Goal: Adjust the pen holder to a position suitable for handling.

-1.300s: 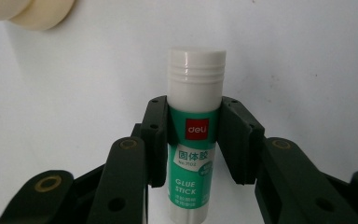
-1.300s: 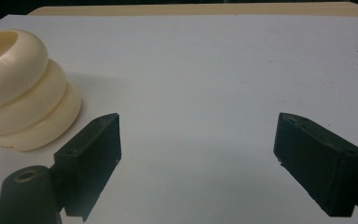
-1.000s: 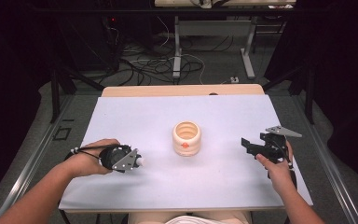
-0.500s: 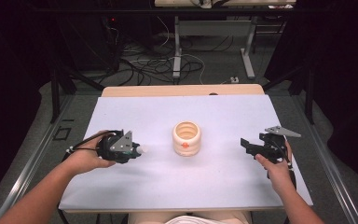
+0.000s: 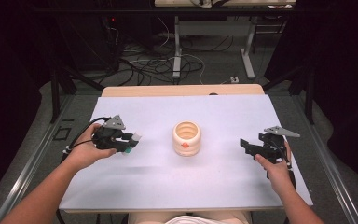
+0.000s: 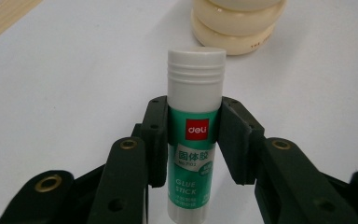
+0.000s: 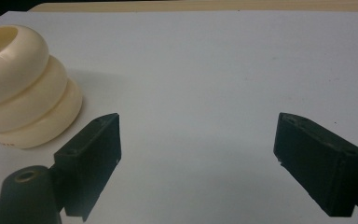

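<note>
A glue stick (image 6: 195, 126) with a green label and white cap sits clamped between the jaws of my left gripper (image 6: 193, 140), cap pointing toward a cream ribbed cup. From above, the left gripper (image 5: 129, 142) hovers over the table's left side with the glue stick (image 5: 133, 139) at its tip. The cream ribbed cup (image 5: 186, 138) stands upright mid-table, open at the top. On the right side my right gripper (image 5: 245, 145) is open with nothing between its jaws; in the right gripper view the right gripper (image 7: 198, 156) has the cup (image 7: 23, 109) at its left.
A white sheet (image 5: 177, 182) covers the wooden table (image 5: 182, 89). Dark floor with cables and desk legs (image 5: 177, 51) lies beyond the far edge. Metal rails (image 5: 28, 168) run along both sides.
My left gripper has risen off the table and moved toward the cup with the glue stick in it. The right gripper has stayed where it was.
</note>
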Demonstrator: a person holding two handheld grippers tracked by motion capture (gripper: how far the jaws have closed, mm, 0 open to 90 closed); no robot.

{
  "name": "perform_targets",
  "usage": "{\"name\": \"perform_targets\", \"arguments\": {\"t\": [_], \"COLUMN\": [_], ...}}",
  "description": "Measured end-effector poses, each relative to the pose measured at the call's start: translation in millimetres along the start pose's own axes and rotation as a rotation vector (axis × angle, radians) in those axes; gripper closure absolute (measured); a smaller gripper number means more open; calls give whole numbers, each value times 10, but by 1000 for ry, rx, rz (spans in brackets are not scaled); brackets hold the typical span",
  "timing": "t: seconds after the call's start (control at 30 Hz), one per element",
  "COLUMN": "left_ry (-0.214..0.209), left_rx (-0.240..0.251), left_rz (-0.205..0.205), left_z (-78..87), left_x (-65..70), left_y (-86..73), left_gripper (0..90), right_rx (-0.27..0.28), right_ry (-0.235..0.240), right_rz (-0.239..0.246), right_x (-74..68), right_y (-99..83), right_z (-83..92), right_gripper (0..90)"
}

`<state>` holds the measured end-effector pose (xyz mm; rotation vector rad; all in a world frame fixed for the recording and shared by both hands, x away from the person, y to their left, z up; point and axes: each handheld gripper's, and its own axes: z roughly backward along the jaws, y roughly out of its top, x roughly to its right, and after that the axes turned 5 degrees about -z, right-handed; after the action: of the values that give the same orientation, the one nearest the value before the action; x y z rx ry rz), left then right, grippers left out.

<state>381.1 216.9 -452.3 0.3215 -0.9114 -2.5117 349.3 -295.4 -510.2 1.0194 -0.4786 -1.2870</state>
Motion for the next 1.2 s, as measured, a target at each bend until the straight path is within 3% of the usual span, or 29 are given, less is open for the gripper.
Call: {"name": "perform_targets", "arguments": {"t": [0.13,0.17,0.23,0.47,0.7,0.97,1.2], "left_ry": [6,7,14,50,90,128,135], "left_rx": [27,50,88,224,333,418,470], "left_rz": [54,91,124,194,224,233,228], "left_z": [44,55,87,163,163,95,-23], "left_x": [1,12,29,107,131,130,167], "left_y": [-4,-5,3,92,214,360,526], "left_gripper": [652,652,652,653,653,653,653], "right_rx": [-1,0,0,-1,-1,2,8], "right_ry": [0,0,0,-1,-1,-2,1], "right_rz": [-6,-6,-7,-7,-6,1,-7], "right_x": [-15,-15,-15,-16,-15,-6,-10], "right_y": [-2,-2,-2,-2,0,4,6], "right_z": [-4,-5,-5,-4,-2,0,-4], "right_gripper": [146,145,145,145,145,146,145]}}
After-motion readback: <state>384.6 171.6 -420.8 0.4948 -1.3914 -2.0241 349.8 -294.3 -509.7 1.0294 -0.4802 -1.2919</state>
